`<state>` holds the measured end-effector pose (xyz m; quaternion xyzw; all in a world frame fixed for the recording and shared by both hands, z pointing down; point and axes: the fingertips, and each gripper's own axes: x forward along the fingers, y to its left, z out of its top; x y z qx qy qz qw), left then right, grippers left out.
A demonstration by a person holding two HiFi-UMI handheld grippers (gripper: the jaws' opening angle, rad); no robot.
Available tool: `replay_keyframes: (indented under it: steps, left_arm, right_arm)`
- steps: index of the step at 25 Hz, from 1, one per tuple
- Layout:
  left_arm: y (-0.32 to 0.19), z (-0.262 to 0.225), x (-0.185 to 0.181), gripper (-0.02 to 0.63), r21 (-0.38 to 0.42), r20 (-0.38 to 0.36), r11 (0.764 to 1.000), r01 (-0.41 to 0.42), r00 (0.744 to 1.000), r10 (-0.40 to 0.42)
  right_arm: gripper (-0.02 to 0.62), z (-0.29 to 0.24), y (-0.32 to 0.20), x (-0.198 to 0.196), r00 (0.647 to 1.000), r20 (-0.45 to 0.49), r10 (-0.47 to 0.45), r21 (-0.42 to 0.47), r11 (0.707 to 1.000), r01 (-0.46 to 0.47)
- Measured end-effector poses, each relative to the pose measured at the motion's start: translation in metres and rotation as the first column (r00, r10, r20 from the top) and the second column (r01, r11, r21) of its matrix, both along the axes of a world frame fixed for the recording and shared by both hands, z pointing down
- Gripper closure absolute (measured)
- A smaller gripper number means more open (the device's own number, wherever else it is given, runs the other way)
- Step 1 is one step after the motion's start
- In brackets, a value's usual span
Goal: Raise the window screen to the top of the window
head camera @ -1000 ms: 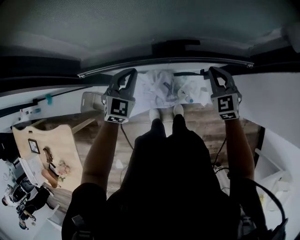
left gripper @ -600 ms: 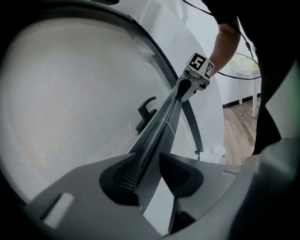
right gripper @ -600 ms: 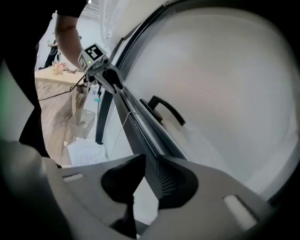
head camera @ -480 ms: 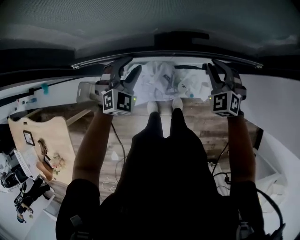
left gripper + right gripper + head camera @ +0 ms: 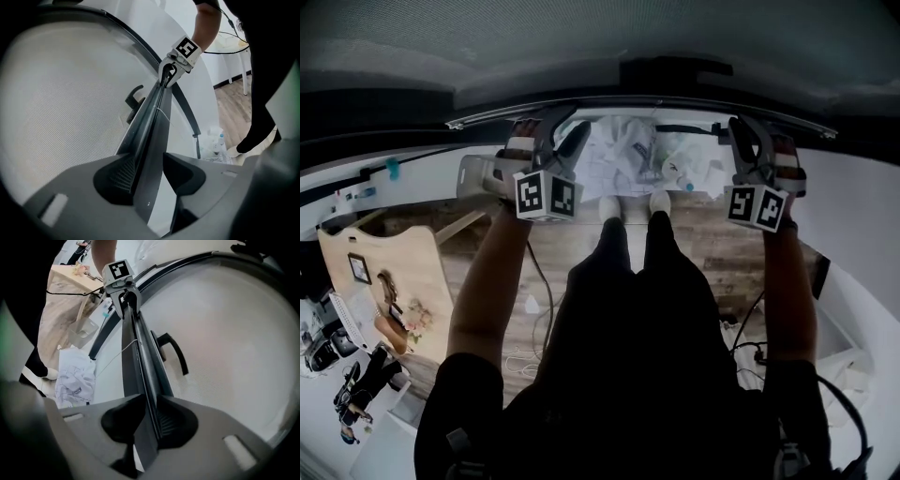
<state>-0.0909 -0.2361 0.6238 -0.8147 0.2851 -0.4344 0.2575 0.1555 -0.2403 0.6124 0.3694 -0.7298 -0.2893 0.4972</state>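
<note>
The window screen (image 5: 61, 103) hung in the window with its bottom rail (image 5: 152, 112) at the grippers, so the lift was judged not yet begun. The left gripper (image 5: 149, 157) straddled the rail near its left end. Its jaws had just been opening and stood spread, one pad against the rail and the other clear of it. The right gripper (image 5: 151, 396) sat near the right end, its fingers apparently pinching the rail's lip. Placing one gripper on each side of the hook handle (image 5: 135, 97) would likely keep the rail level when raised.
</note>
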Motion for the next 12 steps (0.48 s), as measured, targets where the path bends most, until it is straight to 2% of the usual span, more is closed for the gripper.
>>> replay_keyframes:
  steps: [4,8,10,12]
  left_arm:
    - [-0.002,-0.007,0.001,0.458,-0.001,-0.011,1.0,0.006,1.0,-0.006]
    - [-0.004,-0.004,-0.002,0.472,0.047,0.06,0.999,0.002,0.998,-0.005]
    - [-0.008,-0.009,-0.003,0.533,0.085,0.092,0.996,0.03,0.995,-0.038]
    - [-0.011,-0.011,-0.003,0.54,0.115,0.128,0.992,0.048,0.99,-0.063]
  right_arm:
    - [0.529,0.003,-0.005,0.002,0.999,-0.036,-0.003,-0.04,0.999,0.002]
    - [0.531,0.004,-0.006,0.002,0.999,-0.048,-0.011,-0.044,0.999,0.009]
    - [0.531,0.004,-0.006,0.001,0.999,-0.049,-0.004,-0.041,0.999,0.002]
    - [0.531,0.006,-0.007,0.002,0.999,-0.048,0.001,-0.031,1.0,-0.002]
